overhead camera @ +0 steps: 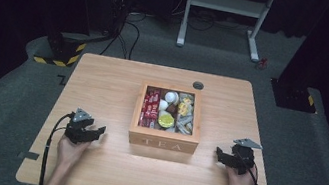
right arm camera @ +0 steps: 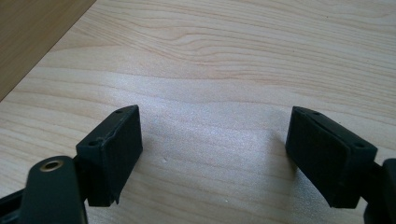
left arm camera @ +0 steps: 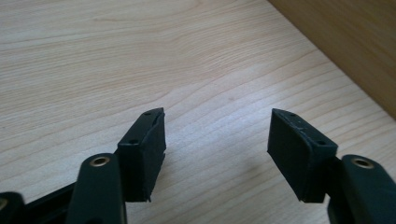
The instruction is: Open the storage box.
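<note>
Wooden table (overhead camera: 104,77) bears our tea box (overhead camera: 163,140); left of it our left gripper (overhead camera: 97,133) gapes empty, right of it our right gripper (overhead camera: 219,155) stands wide, empty.

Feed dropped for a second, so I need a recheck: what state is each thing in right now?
Tea box: lid open, packets and pods inside, upright mid-table.
Left gripper: open, empty, beside the box.
Right gripper: open, empty, beside the box.
Table: bare around the box.
</note>
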A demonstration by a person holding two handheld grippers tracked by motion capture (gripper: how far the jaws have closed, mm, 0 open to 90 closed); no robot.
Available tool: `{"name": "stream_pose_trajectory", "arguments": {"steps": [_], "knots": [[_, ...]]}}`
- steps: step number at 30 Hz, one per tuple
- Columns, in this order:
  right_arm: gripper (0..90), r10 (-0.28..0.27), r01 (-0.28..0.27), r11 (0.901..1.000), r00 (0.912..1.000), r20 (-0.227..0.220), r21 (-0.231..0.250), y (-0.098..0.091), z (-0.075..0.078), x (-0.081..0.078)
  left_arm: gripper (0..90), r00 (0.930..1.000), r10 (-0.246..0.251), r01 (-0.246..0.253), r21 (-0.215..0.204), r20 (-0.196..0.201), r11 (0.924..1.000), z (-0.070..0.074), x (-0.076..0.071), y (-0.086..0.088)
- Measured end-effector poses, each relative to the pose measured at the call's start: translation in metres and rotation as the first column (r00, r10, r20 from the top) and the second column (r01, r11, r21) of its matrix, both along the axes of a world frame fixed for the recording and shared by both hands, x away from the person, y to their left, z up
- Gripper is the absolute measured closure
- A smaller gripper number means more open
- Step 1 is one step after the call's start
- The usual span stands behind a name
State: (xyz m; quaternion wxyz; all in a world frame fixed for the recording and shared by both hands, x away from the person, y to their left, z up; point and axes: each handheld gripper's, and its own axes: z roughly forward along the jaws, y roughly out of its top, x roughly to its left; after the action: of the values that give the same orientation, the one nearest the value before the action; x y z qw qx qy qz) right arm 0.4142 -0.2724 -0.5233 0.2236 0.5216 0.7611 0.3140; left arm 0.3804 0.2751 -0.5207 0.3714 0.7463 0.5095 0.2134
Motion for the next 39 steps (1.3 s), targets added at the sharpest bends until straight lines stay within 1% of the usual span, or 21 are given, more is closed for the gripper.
{"name": "stream_pose_trajectory", "arguments": {"steps": [2,3,5,8,10,11,12,14,16,17,19,22,24,27,29,31,33,34,35,38,39], "knots": [[18.7,0.0,0.0,1.0,1.0,0.0,0.001,0.0,0.0,0.0,39.9,1.0,-0.004,0.004,-0.002,0.004,1.0,0.002,-0.002,-0.002],[19.1,0.001,-0.001,1.0,1.0,0.001,0.0,0.0,0.0,0.0,40.8,0.9998,-0.013,0.013,0.005,0.013,0.9999,0.003,-0.003,-0.002],[20.6,0.0,0.0,1.0,1.0,-0.001,0.003,0.0,0.0,-0.001,42.4,0.9997,-0.02,0.02,-0.01,0.011,0.9998,0.003,-0.004,-0.003],[20.7,0.001,-0.001,1.0,1.0,0.0,0.003,0.0,0.0,-0.001,44.8,0.9995,-0.028,0.029,-0.011,0.011,0.9995,0.004,-0.006,-0.005],[20.7,0.001,-0.001,1.0,1.0,0.0,0.003,0.0,0.0,-0.001,45.7,0.9987,-0.049,0.05,-0.033,0.013,0.9982,0.006,-0.009,-0.006],[20.7,0.001,-0.001,1.0,1.0,0.0,0.003,0.0,0.0,-0.001,46.2,0.9987,-0.049,0.05,-0.033,0.013,0.9982,0.006,-0.009,-0.006],[20.8,0.0,0.0,1.0,1.0,0.0,0.003,0.0,0.0,-0.001,46.6,0.9979,-0.061,0.062,-0.057,0.021,0.9965,0.009,-0.01,-0.006],[20.8,0.0,0.0,1.0,1.0,0.0,0.003,0.0,0.0,-0.001,48.0,0.9976,-0.066,0.067,-0.078,0.021,0.9947,0.011,-0.012,-0.006],[20.8,0.0,0.0,1.0,1.0,0.0,0.003,0.0,0.0,-0.001,52.3,0.9968,-0.075,0.077,-0.078,0.027,0.9939,0.012,-0.012,-0.007],[21.0,0.0,0.0,1.0,1.0,0.0,0.003,0.0,0.0,-0.001,52.8,0.9949,-0.093,0.096,-0.081,0.041,0.9921,0.013,-0.015,-0.01],[21.2,-0.002,0.002,1.0,1.0,0.001,0.003,0.0,0.0,-0.001,50.4,0.9946,-0.098,0.101,-0.089,0.034,0.9909,0.014,-0.016,-0.011],[21.2,-0.002,0.002,1.0,1.0,0.001,0.003,0.0,0.0,-0.001,51.7,0.9932,-0.112,0.115,-0.114,0.03,0.9868,0.014,-0.017,-0.012],[21.2,-0.002,0.002,1.0,1.0,0.002,0.002,0.0,0.0,-0.001,52.7,0.9914,-0.126,0.13,-0.119,0.035,0.9844,0.015,-0.018,-0.015],[21.2,-0.002,0.002,1.0,1.0,0.002,0.002,0.0,0.0,-0.001,53.2,0.9903,-0.133,0.137,-0.116,0.042,0.9838,0.016,-0.02,-0.017],[21.2,-0.002,0.002,1.0,1.0,0.002,0.002,0.0,0.0,-0.001,54.9,0.9888,-0.142,0.146,-0.117,0.048,0.9823,0.016,-0.021,-0.02],[21.2,-0.002,0.002,1.0,1.0,0.002,0.002,0.0,0.0,-0.001,56.4,0.9844,-0.167,0.172,-0.12,0.055,0.9777,0.018,-0.024,-0.026],[21.2,-0.002,0.002,1.0,1.0,0.002,0.002,0.0,0.0,-0.001,57.6,0.9814,-0.182,0.188,-0.112,0.061,0.9757,0.019,-0.026,-0.029],[21.2,-0.002,0.002,1.0,1.0,0.002,0.002,0.0,0.0,-0.001,58.2,0.9814,-0.182,0.188,-0.112,0.061,0.9757,0.019,-0.026,-0.029],[21.2,-0.002,0.002,1.0,1.0,0.002,0.002,0.0,0.0,-0.001,58.9,0.9788,-0.195,0.202,-0.12,0.062,0.9721,0.019,-0.028,-0.032],[21.2,-0.002,0.002,1.0,1.0,0.002,0.002,0.0,0.0,-0.001,62.1,0.9744,-0.216,0.223,-0.131,0.062,0.966,0.02,-0.03,-0.037],[21.2,-0.002,0.002,1.0,1.0,0.002,0.002,0.0,0.0,-0.001,63.4,0.9744,-0.216,0.223,-0.131,0.062,0.966,0.02,-0.03,-0.037]]}}
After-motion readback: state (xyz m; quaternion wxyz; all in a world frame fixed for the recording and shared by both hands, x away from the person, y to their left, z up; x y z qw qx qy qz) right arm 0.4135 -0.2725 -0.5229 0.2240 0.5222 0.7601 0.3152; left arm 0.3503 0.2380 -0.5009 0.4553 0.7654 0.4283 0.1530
